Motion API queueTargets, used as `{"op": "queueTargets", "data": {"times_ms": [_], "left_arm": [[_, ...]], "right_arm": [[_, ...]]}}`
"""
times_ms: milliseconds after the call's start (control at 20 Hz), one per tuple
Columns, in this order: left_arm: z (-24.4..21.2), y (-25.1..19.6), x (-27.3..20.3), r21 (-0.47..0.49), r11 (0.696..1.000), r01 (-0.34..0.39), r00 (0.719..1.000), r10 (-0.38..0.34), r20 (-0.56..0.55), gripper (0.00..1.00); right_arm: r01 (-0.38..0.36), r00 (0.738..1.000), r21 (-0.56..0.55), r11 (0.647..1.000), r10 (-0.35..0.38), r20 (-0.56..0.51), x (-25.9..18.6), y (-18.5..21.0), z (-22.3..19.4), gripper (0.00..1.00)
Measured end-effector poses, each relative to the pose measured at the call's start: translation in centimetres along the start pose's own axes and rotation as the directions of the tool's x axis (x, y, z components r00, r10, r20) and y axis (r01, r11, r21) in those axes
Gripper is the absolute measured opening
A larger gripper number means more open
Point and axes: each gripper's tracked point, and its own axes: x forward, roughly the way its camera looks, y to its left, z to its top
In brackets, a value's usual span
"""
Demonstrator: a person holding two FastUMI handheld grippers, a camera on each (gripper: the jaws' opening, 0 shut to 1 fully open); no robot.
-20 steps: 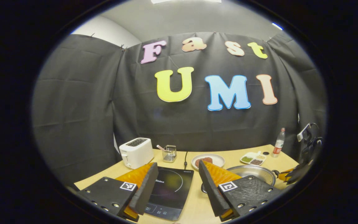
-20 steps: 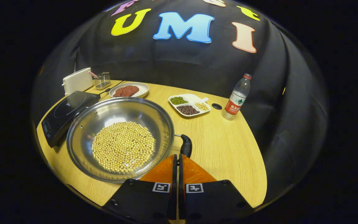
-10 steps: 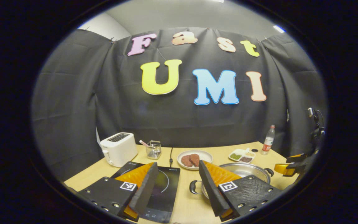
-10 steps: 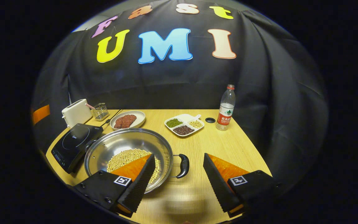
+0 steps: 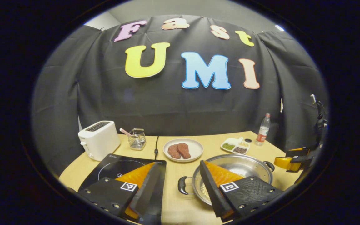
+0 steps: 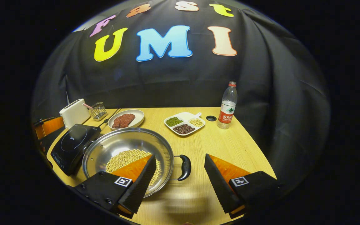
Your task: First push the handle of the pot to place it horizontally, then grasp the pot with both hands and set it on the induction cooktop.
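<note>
Left tongs (image 5: 178,175): I see them spread wide at the bottom of the left gripper view, pinching nothing; one finger sits in front of the cooktop, the other in front of the pot's near rim, with the pot's left handle in the gap between them.

Right tongs (image 6: 180,170): spread wide at the bottom of the right gripper view, empty; the black right handle of the pot (image 6: 184,167) sits in the gap between the fingers; I also catch these tongs at the right edge of the left gripper view, beside the pot.

Round stainless-steel pot with yellow beans inside (image 6: 127,150): lower left of centre in the right gripper view, standing on the light wooden tabletop (image 6: 230,143), just right of the cooktop; its two black handles point left and right.

Flat black induction cooktop (image 5: 120,164): lower left of the left gripper view, bare on top.

Behind, along the back of the tabletop: white toaster (image 5: 98,139); small wire basket (image 5: 136,139); white plate with brown meat (image 5: 183,150); white divided dish of beans (image 6: 184,120); clear plastic bottle with a red label (image 6: 227,106) at the right.
</note>
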Motion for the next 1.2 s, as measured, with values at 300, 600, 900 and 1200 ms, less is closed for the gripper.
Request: {"op": "queueTargets", "data": {"times_ms": [300, 600, 900, 1200], "left_arm": [[-3.5, -1.1, 3.6, 0.006, 1.0, 0.026, 0.996, -0.026, -0.08, 0.78], [-6.8, -1.6, 6.7, 0.006, 1.0, 0.03, 0.987, -0.029, -0.158, 0.81], [-9.5, -1.7, 8.7, 0.011, 0.999, 0.031, 0.973, -0.028, -0.231, 0.81], [-11.2, -1.7, 9.7, 0.02, 0.999, 0.036, 0.957, -0.029, -0.288, 0.79]], "right_arm": [[0.001, 0.999, 0.011, 1.0, 0.0, -0.033, 2.0, 0.0, -0.6, 0.99], [-0.01, 0.997, 0.028, 1.0, 0.012, -0.077, 4.2, 0.3, -1.8, 0.99], [0.001, 0.989, 0.063, 0.998, 0.008, -0.146, 6.1, 0.1, -3.7, 0.99], [0.004, 0.982, 0.077, 0.997, 0.01, -0.189, 6.8, 0.1, -4.9, 0.95]]}}
